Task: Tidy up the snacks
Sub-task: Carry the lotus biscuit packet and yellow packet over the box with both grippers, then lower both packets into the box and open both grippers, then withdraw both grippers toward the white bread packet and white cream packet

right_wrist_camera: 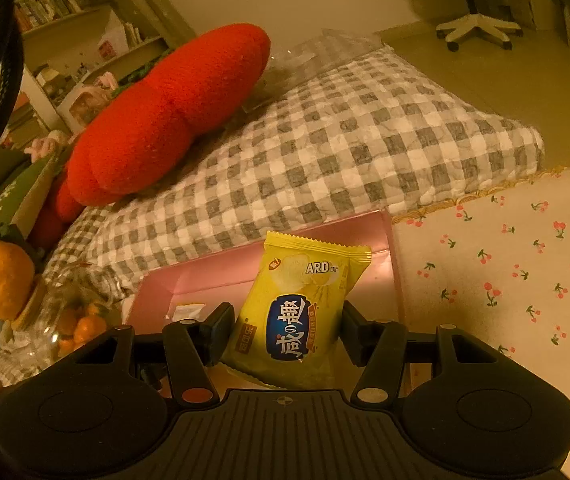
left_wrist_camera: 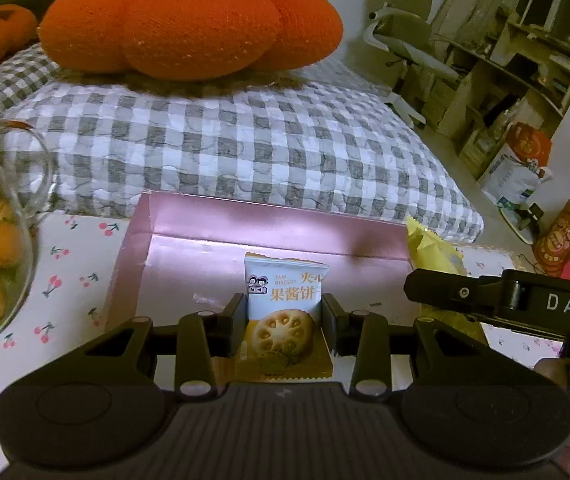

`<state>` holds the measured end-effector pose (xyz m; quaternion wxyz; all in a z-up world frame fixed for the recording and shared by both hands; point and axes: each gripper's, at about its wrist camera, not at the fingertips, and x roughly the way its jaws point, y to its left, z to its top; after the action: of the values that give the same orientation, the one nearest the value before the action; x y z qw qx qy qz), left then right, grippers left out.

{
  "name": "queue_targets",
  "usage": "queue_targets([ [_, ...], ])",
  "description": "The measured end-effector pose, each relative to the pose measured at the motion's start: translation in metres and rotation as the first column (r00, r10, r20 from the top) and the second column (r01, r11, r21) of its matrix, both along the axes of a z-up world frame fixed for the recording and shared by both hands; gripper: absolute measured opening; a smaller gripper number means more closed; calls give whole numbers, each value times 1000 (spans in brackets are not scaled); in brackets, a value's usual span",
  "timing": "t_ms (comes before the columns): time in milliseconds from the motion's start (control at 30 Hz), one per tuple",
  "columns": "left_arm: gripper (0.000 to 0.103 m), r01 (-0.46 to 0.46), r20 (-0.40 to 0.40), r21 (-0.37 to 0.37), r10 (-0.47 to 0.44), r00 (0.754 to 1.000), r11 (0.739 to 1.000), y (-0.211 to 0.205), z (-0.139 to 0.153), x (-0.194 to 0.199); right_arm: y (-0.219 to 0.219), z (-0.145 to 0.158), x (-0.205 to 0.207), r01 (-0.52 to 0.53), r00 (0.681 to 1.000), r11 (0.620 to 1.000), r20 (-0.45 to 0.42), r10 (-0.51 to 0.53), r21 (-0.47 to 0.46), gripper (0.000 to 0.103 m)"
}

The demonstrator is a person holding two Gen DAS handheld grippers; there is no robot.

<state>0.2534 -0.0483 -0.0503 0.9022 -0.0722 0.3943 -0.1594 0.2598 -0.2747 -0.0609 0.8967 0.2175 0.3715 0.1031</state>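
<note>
Left gripper [left_wrist_camera: 281, 312]: jaws clamped on biscuit packet [left_wrist_camera: 283, 300], held over pink box [left_wrist_camera: 189, 236].
Right gripper [right_wrist_camera: 288, 328]: jaws clamped on yellow chip bag [right_wrist_camera: 301, 308], box at 12 o'clock.

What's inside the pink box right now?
The pink box shows bare pink floor. The jam biscuit packet and yellow chip bag, both held in jaws, hide the floor behind them.
</note>
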Motion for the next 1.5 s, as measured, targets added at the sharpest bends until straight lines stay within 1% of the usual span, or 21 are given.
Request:
queue_targets([
  [300, 37, 14, 21, 14, -14, 1000, 1000, -3, -2, 8, -4, -8, 5, 10, 1000, 1000, -6, -10, 13, 58],
  [333, 40, 11, 22, 12, -11, 1000, 1000, -3, -1, 7, -4, -7, 5, 13, 1000, 1000, -3, -13, 13, 58],
  [400, 50, -3, 33, 12, 2, 999, 1000, -4, -1, 8, -6, -6, 4, 16, 1000, 1000, 3, -16, 27, 59],
  [433, 56, -6, 36, 14, 5, 999, 1000, -5, 0, 7, -8, -5, 3, 20, 1000, 999, 1, -20, 38, 63],
  [467, 60, -7, 40, 15, 7, 999, 1000, -4, 1, 6, -9, -3, 3, 25, 1000, 998, 2, -25, 50, 70],
  [600, 65, -7, 39, 22, 6, 999, 1000, -4, 5, 4, -12, 2, -1, 30, 999, 998, 9, -31, 56, 71],
  [667, 71, -4, 42, 28, 3, 999, 1000, -4, 8, 2, -12, 5, -4, 33, 999, 998, 6, -34, 53, 71],
  [833, 76, -3, 53, 34, 1, 999, 999, 2, 20, -9, -11, 16, -14, 30, 1000, 999, 3, -30, 32, 73],
  [967, 79, -3, 62, 40, 0, 998, 999, 9, 34, -20, -8, 32, -26, 24, 1000, 999, 18, -25, 22, 76],
  [1067, 83, -2, 71, 46, -1, 997, 999, 11, 45, -31, -4, 42, -35, 17, 1000, 1000, 21, -18, 15, 80],
  [1133, 84, 1, 70, 48, -4, 998, 999, 13, 49, -37, 0, 49, -43, 11, 1000, 1000, 24, -11, -2, 80],
  [1300, 88, 11, 61, 62, -15, 998, 998, 13, 57, -56, 9, 63, -64, -5, 1000, 999, 21, 5, -37, 81],
  [1400, 92, 19, 56, 65, -22, 998, 998, 14, 60, -67, 13, 70, -78, -14, 1000, 998, 22, 16, -61, 85],
  [1500, 95, 24, 51, 67, -27, 998, 997, 17, 61, -79, 17, 76, -91, -26, 999, 996, 23, 28, -82, 86],
])
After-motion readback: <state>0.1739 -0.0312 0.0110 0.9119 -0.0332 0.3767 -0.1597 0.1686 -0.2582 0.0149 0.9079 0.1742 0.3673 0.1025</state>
